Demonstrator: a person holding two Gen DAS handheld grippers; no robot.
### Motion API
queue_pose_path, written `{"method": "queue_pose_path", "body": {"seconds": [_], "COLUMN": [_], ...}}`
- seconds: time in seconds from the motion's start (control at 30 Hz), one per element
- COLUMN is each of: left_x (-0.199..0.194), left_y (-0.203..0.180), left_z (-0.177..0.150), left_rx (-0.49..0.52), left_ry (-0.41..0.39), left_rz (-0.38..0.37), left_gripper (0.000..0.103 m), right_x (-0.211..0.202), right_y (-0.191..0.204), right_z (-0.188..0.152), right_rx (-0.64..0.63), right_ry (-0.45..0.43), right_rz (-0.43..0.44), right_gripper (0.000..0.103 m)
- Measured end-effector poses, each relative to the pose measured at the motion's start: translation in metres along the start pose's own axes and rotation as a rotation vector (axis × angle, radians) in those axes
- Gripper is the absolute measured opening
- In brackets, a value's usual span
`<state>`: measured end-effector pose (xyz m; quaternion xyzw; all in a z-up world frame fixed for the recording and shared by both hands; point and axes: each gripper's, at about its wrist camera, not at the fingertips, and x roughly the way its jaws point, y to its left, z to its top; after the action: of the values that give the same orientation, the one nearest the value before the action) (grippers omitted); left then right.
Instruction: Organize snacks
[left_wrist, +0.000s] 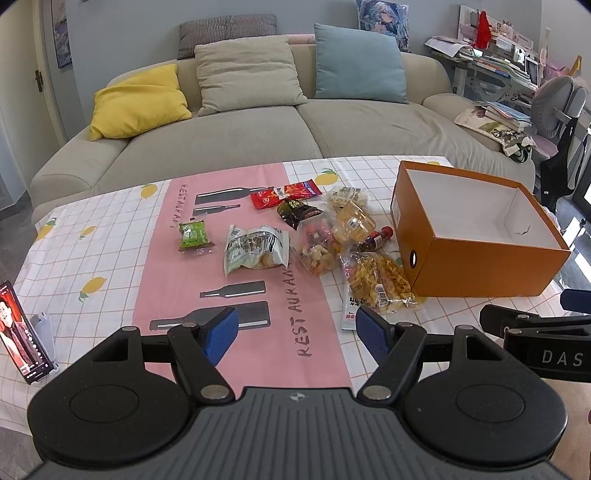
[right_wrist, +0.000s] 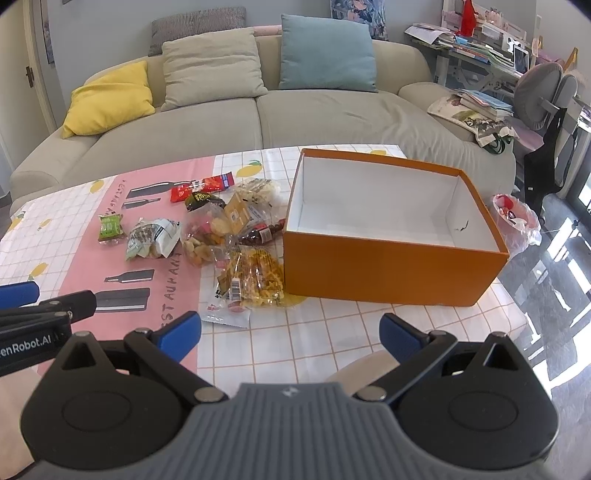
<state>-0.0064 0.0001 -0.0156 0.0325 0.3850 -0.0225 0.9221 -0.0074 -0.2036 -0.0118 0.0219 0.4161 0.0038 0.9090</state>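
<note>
Several snack packets lie in a loose pile on the tablecloth: a small green packet (left_wrist: 195, 236), a grey-green bag (left_wrist: 255, 249), a red packet (left_wrist: 284, 194), a clear bag of mixed snacks (left_wrist: 319, 242) and a yellow bag (left_wrist: 380, 282) beside an empty orange box (left_wrist: 476, 254). The box also shows in the right wrist view (right_wrist: 391, 269), with the yellow bag (right_wrist: 258, 280) at its left. My left gripper (left_wrist: 295, 338) is open and empty above the table's near edge. My right gripper (right_wrist: 290, 334) is open and empty, in front of the box.
A phone on a stand (left_wrist: 22, 336) stands at the table's left front. A beige sofa (left_wrist: 229, 136) with cushions lies behind the table. A plastic-lined bin (right_wrist: 515, 221) stands right of the table. A cluttered desk and chair (right_wrist: 543, 96) are at far right.
</note>
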Motion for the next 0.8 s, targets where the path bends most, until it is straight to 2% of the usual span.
{"method": "queue_pose_path", "body": {"seconds": [0.2, 0.37, 0.47, 0.67, 0.8], "left_x": [0.001, 0.011, 0.021, 0.044, 0.062], "left_y": [-0.002, 0.0, 0.005, 0.015, 0.022], "left_z": [-0.004, -0.007, -0.01, -0.013, -0.008], "left_rx": [0.001, -0.009, -0.038, -0.07, -0.097], "left_ry": [-0.006, -0.011, 0.012, 0.041, 0.076], "left_rz": [-0.01, -0.047, -0.077, -0.129, -0.174], "left_gripper": [0.085, 0.077, 0.075, 0.072, 0.072], "right_x": [0.001, 0.007, 0.016, 0.039, 0.064], "right_y": [0.001, -0.002, -0.002, 0.004, 0.008], "right_z": [0.0, -0.003, -0.005, -0.01, -0.008], "right_rx": [-0.001, 0.018, 0.021, -0.06, -0.076], "right_ry": [0.001, -0.04, -0.067, -0.146, -0.12], "right_rz": [-0.001, 0.021, 0.023, 0.039, 0.076], "right_gripper": [0.1, 0.1, 0.1, 0.1, 0.098]}}
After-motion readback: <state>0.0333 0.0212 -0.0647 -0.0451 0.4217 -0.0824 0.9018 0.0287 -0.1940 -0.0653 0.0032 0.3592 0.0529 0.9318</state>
